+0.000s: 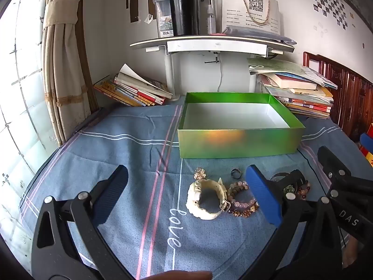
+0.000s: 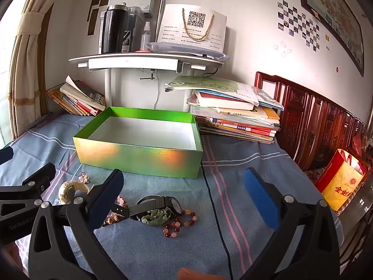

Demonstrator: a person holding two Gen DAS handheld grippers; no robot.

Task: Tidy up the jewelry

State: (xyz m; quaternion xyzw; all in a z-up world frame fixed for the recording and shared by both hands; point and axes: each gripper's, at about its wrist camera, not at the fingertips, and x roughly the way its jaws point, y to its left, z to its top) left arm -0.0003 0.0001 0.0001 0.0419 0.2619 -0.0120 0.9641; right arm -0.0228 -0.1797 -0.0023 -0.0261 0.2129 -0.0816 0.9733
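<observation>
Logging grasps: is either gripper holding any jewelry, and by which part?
Nothing is held. Left gripper and right gripper both stand open above the jewelry.

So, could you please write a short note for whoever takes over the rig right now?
Left gripper: open, nothing held, hovering over the white watch.
Right gripper: open, nothing held, hovering near the black watch.
Green box: open and empty, on the blue cloth behind the jewelry.
On the cloth in front of the box: white watch, flower brooch, ring, pink bead bracelet, black watch, green pendant, red bead bracelet.
Done: nothing in the box yet.
Left: move every piece into the box.
</observation>
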